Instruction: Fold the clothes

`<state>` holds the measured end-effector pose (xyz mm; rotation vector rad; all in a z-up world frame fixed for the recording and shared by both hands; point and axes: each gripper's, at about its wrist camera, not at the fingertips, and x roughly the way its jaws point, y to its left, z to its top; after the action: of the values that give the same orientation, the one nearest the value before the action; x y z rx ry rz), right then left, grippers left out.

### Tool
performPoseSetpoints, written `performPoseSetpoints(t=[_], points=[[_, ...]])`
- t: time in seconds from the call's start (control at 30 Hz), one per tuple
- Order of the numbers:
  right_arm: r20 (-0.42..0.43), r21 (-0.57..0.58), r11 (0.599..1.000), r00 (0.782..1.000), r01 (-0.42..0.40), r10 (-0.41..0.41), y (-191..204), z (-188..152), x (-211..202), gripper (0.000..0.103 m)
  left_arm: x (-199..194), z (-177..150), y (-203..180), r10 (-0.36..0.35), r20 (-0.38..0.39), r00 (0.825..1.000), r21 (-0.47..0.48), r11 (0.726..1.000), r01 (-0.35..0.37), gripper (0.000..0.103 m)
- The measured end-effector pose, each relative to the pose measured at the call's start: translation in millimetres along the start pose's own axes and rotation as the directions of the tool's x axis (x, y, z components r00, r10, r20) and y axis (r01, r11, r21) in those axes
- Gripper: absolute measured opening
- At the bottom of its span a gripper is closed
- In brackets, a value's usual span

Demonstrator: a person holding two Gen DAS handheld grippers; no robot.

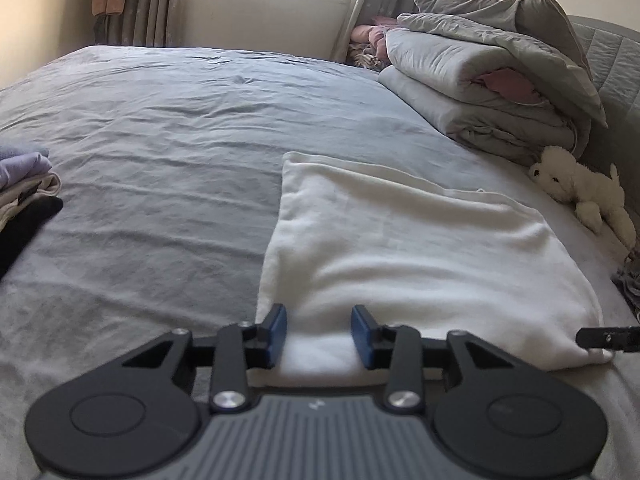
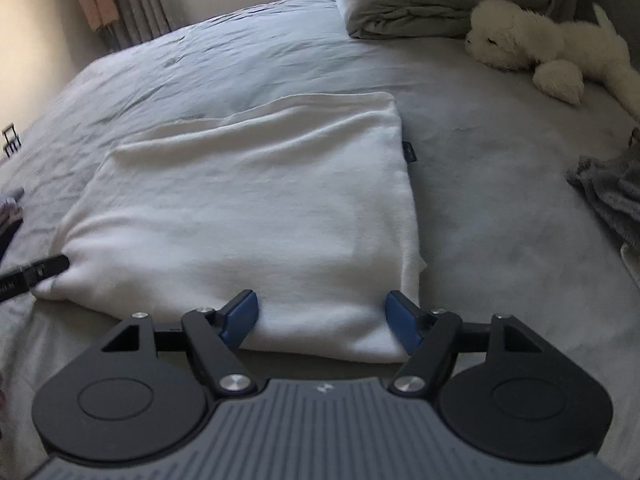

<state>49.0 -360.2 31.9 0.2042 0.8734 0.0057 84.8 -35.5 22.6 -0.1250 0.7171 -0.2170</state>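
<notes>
The white garment is lying flat on the bed as a partly folded rectangle, so I judge that some folds are done and at least one more is remaining, while the grey garment at the right edge is still waiting unfolded. The left gripper and the right gripper are both standing over the near edge of the white garment with jaws open, not pressing the cloth. A small pile of folded clothes is sitting far to the left; no basket or other container is showing.
</notes>
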Motion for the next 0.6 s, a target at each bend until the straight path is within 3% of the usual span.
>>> performPoseSetpoints(t=[0.17,0.37,0.5,0.6], points=[[-0.012,-0.005,1.0,1.0,-0.016,0.016,-10.1,2.2,-4.1,0.067,-1.2,0.5,-2.3,0.024,-0.004,1.0,0.041,0.999,-0.024,0.032],[-0.024,-0.043,0.999,1.0,0.001,-0.002,-17.5,2.4,-6.5,0.067,-10.1,10.9,1.5,0.025,0.003,1.0,-0.002,1.0,-0.025,0.03],[0.05,-0.061,0.987,0.988,0.149,-0.146,-13.5,7.5,-17.4,0.072,-19.6,14.7,-9.0,0.017,0.063,0.998,0.035,0.999,-0.019,0.034],[0.123,-0.062,0.993,0.988,0.104,-0.096,-5.7,9.4,-25.7,0.072,-16.8,11.6,-21.1,-0.006,0.078,0.997,0.069,0.998,0.0,0.037]])
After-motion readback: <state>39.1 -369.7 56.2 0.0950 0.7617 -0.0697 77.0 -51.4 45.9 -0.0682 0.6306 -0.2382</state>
